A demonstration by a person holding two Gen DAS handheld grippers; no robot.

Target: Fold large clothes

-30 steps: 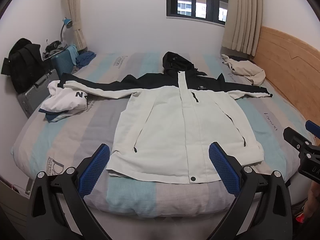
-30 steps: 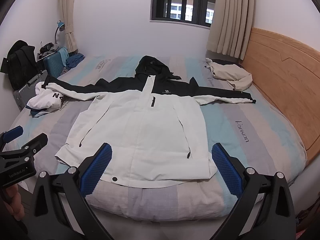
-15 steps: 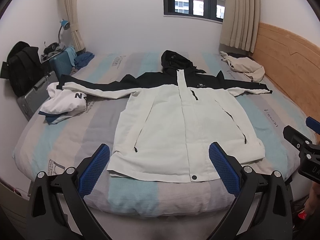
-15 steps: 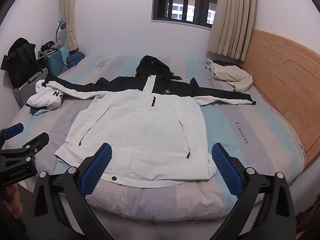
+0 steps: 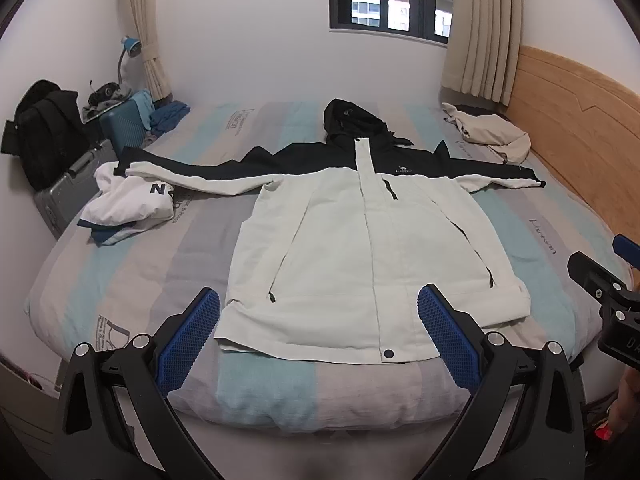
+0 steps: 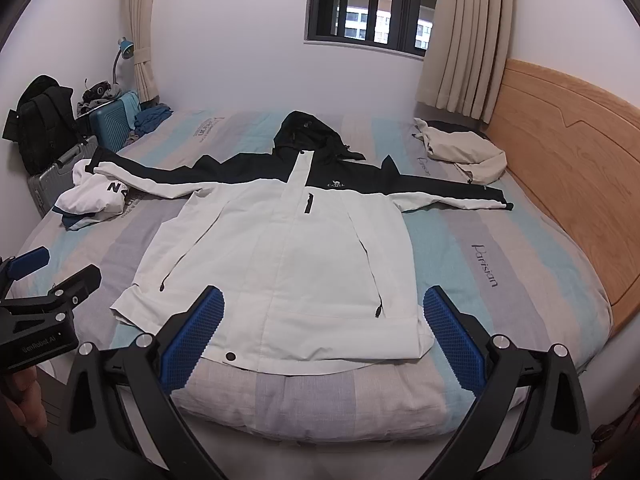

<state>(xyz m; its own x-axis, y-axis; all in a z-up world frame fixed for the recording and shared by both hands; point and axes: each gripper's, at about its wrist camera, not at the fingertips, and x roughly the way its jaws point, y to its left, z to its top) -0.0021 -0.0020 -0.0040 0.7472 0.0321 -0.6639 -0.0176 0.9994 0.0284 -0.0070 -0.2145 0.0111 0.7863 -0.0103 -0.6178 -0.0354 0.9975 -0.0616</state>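
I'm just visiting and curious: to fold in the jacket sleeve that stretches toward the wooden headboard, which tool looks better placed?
Probably the right tool. It hangs open over the jacket hem on the headboard side, nearer that sleeve. The left tool, also open, sits toward the opposite sleeve.

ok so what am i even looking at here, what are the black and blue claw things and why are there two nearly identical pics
Those are two hand-held grippers, one in each of a person's hands, with no robot arm. Each carries a camera looking out between its own fingers, so there are two similar pictures. The left gripper frames one view and also shows at the left edge of the other view; the right gripper frames the other. Both are open and hold nothing. Ahead is a bed with a black and white jacket spread flat, sleeves out, not yet folded. A white garment and a beige one lie at its sides.
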